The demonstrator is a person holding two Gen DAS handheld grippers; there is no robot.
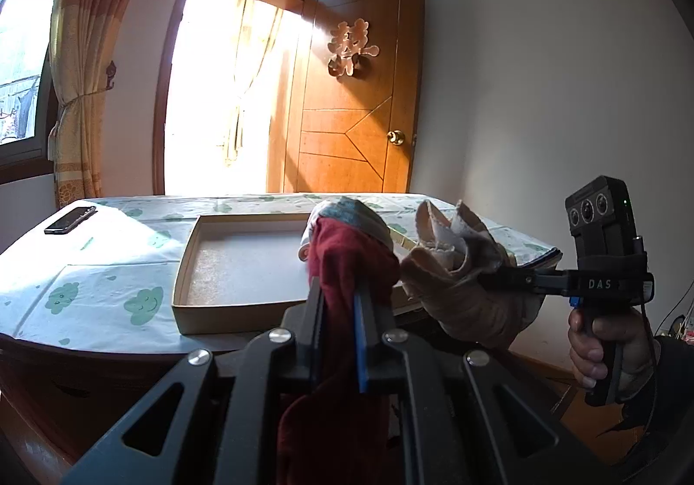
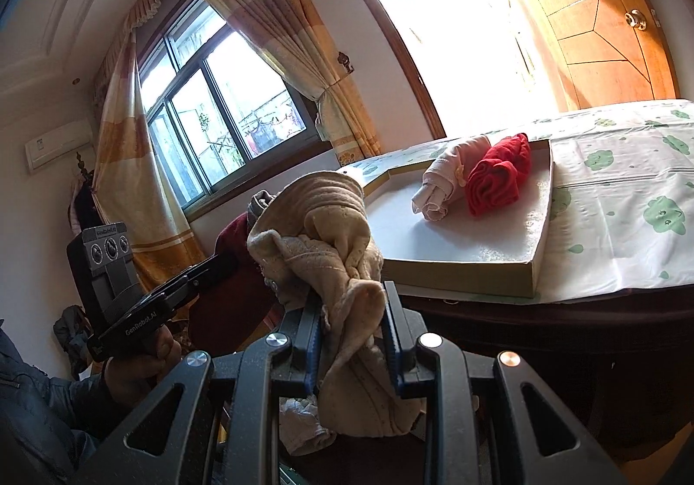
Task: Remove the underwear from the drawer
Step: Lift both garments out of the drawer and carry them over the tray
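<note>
Two garments are clear of the drawer and held in the air, one in each claw, in front of the surface (image 1: 104, 307) with the cloud-print cover.

1. Surface. It carries a shallow cardboard tray (image 2: 512, 272) and, at its far left corner in the left wrist view, a phone (image 1: 69, 219).
2. Tray. In the right wrist view it holds two rolled pieces lying side by side and touching: a pink roll (image 2: 442, 181) and a red roll (image 2: 499, 177). The rest of its floor is bare.
3. Beige underwear (image 2: 342, 263). The right claw (image 2: 353, 337) is clenched on it. The bundle stands roughly upright: its long axis runs from the loose end hanging below the jaws up to the crumpled end above them, leaning toward the tray.
4. Dark red underwear (image 1: 351, 268). The left claw (image 1: 340, 311) is clenched on it. Its long axis is likewise near vertical, with one end drooping below the jaws and the top bunched against a pale patterned fabric (image 1: 351, 211).

Progress, as judged: two pieces appear already set down in the tray and two more are in transit, so the task seems well advanced. The drawer itself cannot be made out clearly, so whether more underwear remains inside cannot be told. White cloth (image 2: 303, 424) shows below the right claw; its location is uncertain.
</note>
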